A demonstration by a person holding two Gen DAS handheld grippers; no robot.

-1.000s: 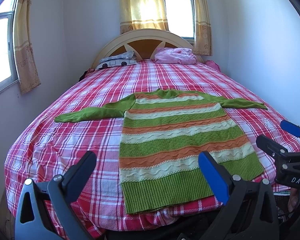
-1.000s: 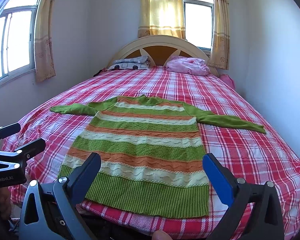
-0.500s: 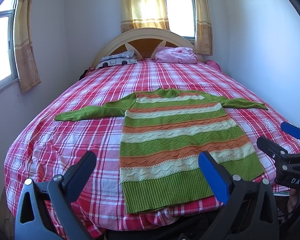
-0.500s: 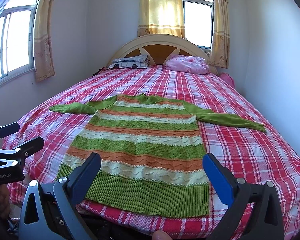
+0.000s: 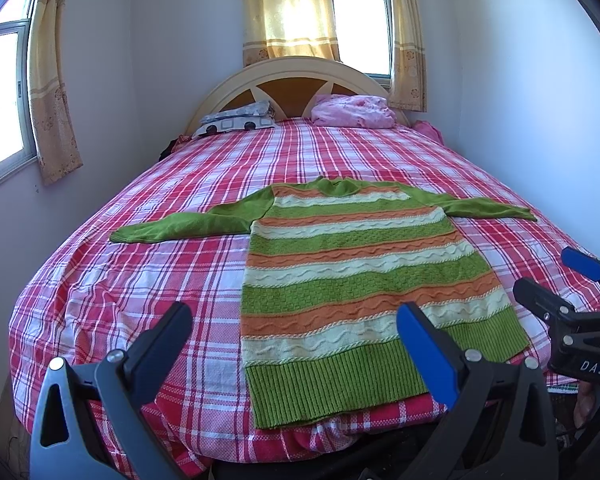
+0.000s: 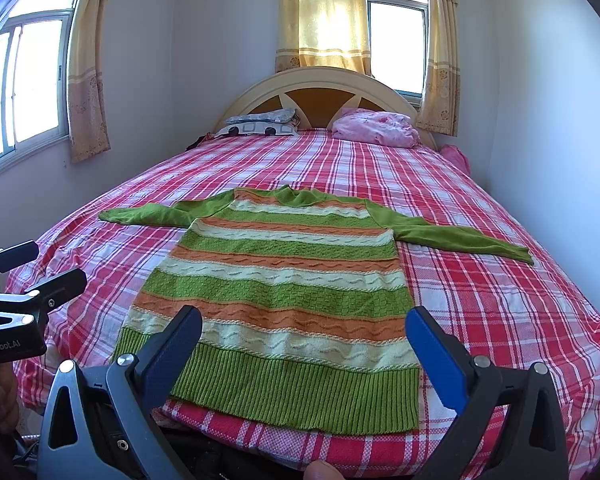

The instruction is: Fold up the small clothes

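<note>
Grippers [image 5: 294, 328] apart; striped sweater [image 5: 364, 276] seemingly flat.

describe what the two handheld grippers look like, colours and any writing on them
Both are dark grey plastic clamps with silver bolts and triangular cut-outs. Left gripper and right gripper each pair a black finger with a blue one. White lettering: "GenRobot.AI" on the left, "DAS" on the right.
</note>
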